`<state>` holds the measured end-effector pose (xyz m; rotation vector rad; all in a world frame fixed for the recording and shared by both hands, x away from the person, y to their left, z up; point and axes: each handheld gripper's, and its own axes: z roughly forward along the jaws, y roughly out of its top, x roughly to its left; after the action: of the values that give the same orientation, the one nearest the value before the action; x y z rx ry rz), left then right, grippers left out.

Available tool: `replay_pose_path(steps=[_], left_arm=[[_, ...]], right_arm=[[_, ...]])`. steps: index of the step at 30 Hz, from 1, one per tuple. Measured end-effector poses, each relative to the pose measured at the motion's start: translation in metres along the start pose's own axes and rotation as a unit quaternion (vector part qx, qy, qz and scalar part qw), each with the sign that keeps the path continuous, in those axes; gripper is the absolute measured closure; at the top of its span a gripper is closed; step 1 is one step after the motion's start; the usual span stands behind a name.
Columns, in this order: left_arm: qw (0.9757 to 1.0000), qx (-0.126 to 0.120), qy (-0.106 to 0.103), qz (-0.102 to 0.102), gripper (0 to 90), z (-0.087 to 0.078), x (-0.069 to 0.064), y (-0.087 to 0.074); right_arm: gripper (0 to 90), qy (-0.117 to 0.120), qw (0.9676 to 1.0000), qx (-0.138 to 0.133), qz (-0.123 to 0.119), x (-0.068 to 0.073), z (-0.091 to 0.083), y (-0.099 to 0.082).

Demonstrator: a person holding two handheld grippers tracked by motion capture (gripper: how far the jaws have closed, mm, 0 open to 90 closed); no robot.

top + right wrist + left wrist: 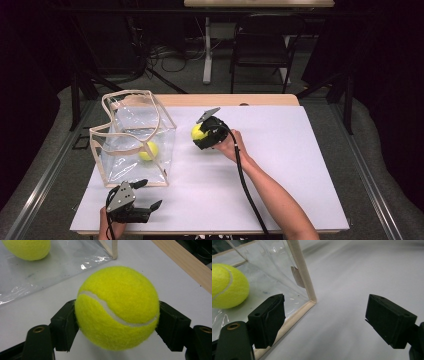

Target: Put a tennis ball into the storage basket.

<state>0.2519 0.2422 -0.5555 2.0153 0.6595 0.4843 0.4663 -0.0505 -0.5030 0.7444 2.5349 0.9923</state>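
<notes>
My right gripper (201,134) is shut on a yellow tennis ball (117,308), held just above the white table mat near its middle, to the right of a clear plastic bag (135,140) with beige trim. A second tennis ball (148,151) lies inside that bag; it is also seen through the plastic as the ball (227,286) in the left gripper view and the ball (27,248) in the right gripper view. My left gripper (150,195) rests open near the front left edge, by the bag's front corner (312,301), with nothing between its jaws.
The white mat (280,165) covers a wooden table (235,100). A dark folding chair (262,45) and a table leg (207,50) stand beyond the far edge. Open mat lies to the right of my right arm.
</notes>
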Motion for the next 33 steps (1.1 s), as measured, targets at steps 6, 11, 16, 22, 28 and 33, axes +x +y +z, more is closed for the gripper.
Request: replay_pose_path(steps=[6, 11, 16, 22, 28, 33], left_arm=[[1.0000, -0.001, 0.001, -0.002, 15.9, 0.000, 0.000, 0.000], [1.0000, -0.001, 0.000, -0.001, 15.9, 0.000, 0.000, 0.000], [1.0000, -0.001, 0.000, 0.000, 15.9, 0.000, 0.000, 0.000], [1.0000, -0.002, 0.001, -0.002, 15.9, 0.000, 0.000, 0.000], [1.0000, -0.002, 0.001, -0.001, 15.9, 0.000, 0.000, 0.000], [1.0000, -0.002, 0.001, -0.002, 15.9, 0.000, 0.000, 0.000]], right_arm=[[25.9, -0.002, 1.0000, -0.003, -0.006, 0.002, -0.005, 0.002], [25.9, -0.004, 0.9999, -0.007, -0.009, 0.002, -0.010, 0.004], [25.9, -0.005, 0.9998, -0.012, -0.013, 0.001, -0.014, 0.006], [25.9, -0.008, 0.9997, -0.017, -0.014, 0.001, -0.021, 0.009], [25.9, -0.005, 0.9995, -0.022, -0.020, 0.003, -0.026, 0.013], [25.9, -0.006, 0.9994, -0.026, -0.021, 0.003, -0.029, 0.015]])
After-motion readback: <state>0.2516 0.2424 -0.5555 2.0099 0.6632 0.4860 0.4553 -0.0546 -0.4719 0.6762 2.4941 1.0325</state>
